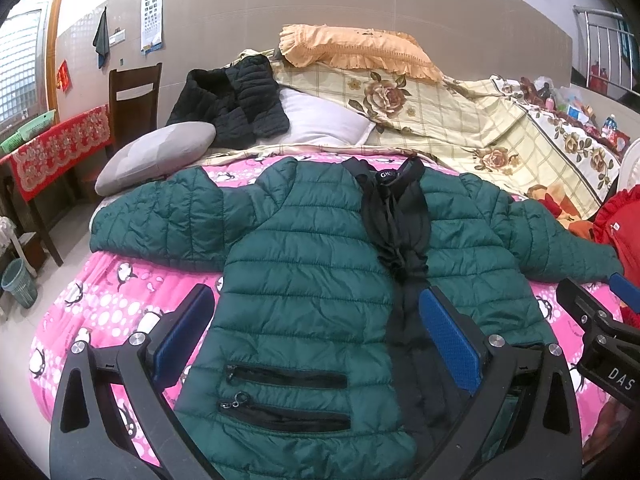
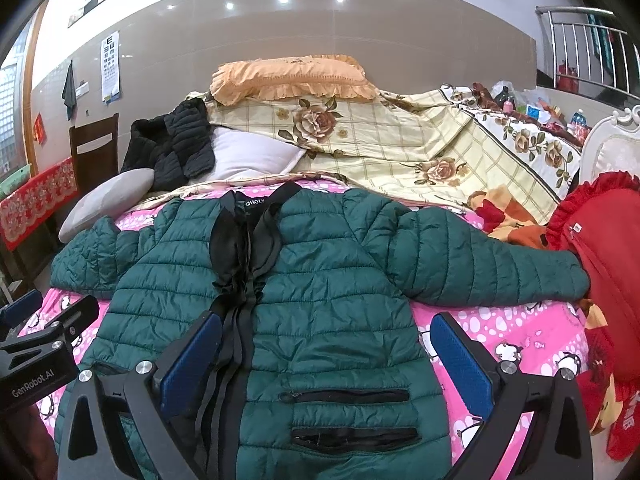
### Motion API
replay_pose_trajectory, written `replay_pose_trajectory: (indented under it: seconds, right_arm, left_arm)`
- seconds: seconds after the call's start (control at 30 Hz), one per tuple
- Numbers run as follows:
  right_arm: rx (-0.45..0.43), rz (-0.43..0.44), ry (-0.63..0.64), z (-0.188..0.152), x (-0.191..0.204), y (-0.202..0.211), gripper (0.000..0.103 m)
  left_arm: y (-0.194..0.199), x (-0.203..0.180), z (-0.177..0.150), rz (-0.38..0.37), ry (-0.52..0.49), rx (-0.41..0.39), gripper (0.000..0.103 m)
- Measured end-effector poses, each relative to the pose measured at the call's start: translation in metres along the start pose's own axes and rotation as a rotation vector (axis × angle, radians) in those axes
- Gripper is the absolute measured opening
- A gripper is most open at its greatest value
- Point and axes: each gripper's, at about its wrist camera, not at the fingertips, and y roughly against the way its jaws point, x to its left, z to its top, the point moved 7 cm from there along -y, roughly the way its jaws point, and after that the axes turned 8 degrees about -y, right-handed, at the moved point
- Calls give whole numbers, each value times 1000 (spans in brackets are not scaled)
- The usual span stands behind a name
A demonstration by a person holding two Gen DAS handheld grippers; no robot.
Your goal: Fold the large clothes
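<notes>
A dark green quilted jacket [image 1: 304, 280] lies flat, front up, on the pink penguin-print bedspread [image 1: 116, 296], sleeves spread to both sides, black collar and placket down the middle. It also shows in the right wrist view [image 2: 328, 300]. My left gripper [image 1: 316, 320] is open and empty, hovering over the jacket's left half near its zip pockets. My right gripper [image 2: 328, 344] is open and empty over the jacket's right half. Each gripper's body shows at the edge of the other's view: the right one [image 1: 600, 328], the left one [image 2: 44, 340].
A grey cushion [image 1: 156, 156], a black jacket [image 1: 236, 100], a white pillow [image 1: 320, 120] and a floral quilt [image 1: 460, 120] lie behind the jacket. A red cushion [image 2: 600, 272] touches the right sleeve end. A chair [image 1: 134, 96] and red-clothed table [image 1: 56, 148] stand left of the bed.
</notes>
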Motion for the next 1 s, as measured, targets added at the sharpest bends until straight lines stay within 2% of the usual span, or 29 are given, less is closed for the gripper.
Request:
replay_pose_trajectory:
  seconds: [1.0]
  right_arm:
    - [9,3,-2,-1,0,0,103]
  left_arm:
    - [0,0,-1,-7,2,3,102]
